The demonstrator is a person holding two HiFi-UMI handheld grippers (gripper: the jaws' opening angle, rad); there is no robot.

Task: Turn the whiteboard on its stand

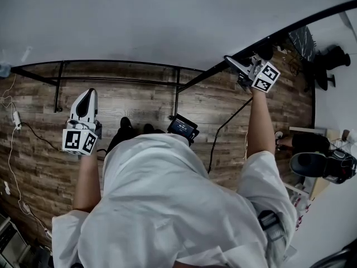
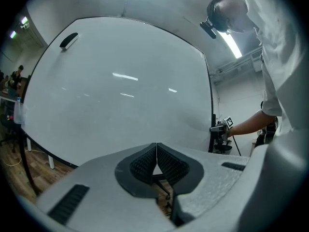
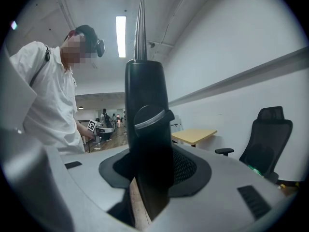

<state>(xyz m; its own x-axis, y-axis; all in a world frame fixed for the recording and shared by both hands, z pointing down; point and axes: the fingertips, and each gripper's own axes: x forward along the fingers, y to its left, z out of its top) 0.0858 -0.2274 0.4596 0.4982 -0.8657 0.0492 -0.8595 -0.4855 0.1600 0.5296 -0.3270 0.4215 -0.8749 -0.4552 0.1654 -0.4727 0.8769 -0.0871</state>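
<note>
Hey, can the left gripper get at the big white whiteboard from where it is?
Probably yes: the left gripper, shut and empty, faces the large white whiteboard with nothing between them. The right gripper grips the board's black side post.

Person with two hand-held grippers
White short-sleeved shirt [image 1: 167, 205], black shoes [image 1: 125, 124], black head-mounted camera [image 2: 216, 14]. The left gripper [image 1: 88, 94] and right gripper [image 1: 237, 66] have pale grey shells and black ribbed pads [image 2: 145, 164], and each carries a white cube [image 1: 79, 140] with black square markers.
</note>
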